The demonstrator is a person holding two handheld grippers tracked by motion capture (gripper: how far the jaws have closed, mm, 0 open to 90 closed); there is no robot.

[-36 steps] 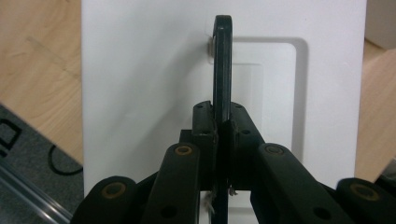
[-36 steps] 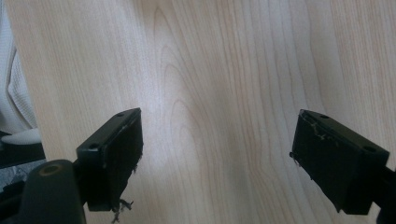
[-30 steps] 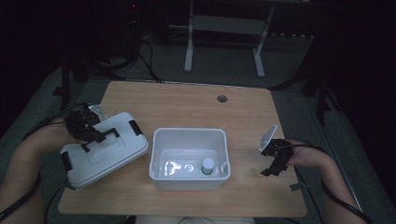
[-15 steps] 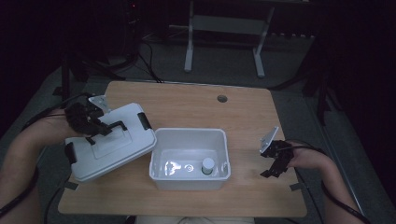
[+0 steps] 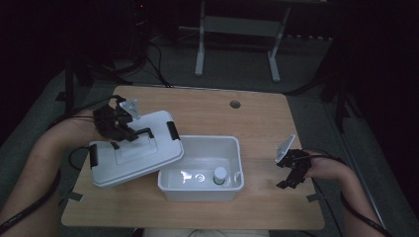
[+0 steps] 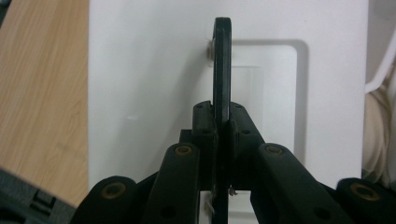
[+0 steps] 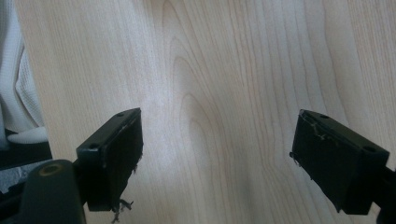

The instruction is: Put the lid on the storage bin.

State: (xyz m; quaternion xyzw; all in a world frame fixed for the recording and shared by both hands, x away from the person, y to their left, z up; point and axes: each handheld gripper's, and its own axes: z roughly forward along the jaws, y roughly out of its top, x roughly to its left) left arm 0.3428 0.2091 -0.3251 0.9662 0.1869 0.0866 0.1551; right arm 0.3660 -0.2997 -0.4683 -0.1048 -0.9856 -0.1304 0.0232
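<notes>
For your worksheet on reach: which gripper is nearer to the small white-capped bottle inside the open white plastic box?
Right. The right gripper hovers beside the box, right of the bottle; the left gripper grips the lid's handle, farther off.

The bin [image 5: 200, 170] is placed near the middle of the table [image 5: 257, 123], toward the person's edge. A small bottle [image 5: 220, 175] is stood upright inside it, by its right end. The lid [image 5: 133, 153] is found to the left of the bin, tilted, and its right edge is overlapped onto the bin's left rim. A round hole [image 5: 235, 104] is seen in the table behind the bin, near the far edge. A stand [image 5: 237, 29] is located on the floor behind the table.
</notes>
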